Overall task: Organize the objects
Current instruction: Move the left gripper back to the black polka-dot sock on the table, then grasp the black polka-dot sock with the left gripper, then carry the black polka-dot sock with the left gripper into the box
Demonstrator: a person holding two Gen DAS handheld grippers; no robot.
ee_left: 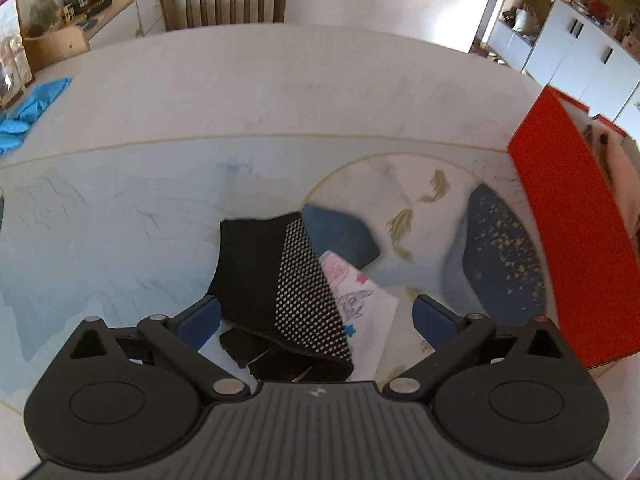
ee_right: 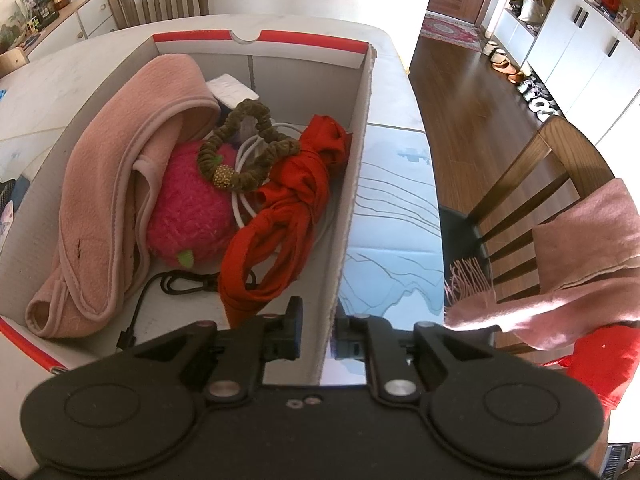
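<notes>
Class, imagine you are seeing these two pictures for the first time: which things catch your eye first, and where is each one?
The red-edged cardboard box stands out, packed with a pink towel, a fuzzy pink ball and a knotted red cloth, with the right gripper straddling its wall. In the left view, a black dotted sock lies on the table between the wide-open left gripper.

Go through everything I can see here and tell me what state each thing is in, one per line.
Left tongs: open wide, above the sock, not touching it.
Right tongs: closed on the box's right cardboard wall.
Red and white cardboard box: open, no lid on, partly filled.
Black sock with white grip dots: lying flat on the table, crumpled.
Pink fleece cloth: folded loosely inside the box.
Red fabric: knotted, in the box.
</notes>
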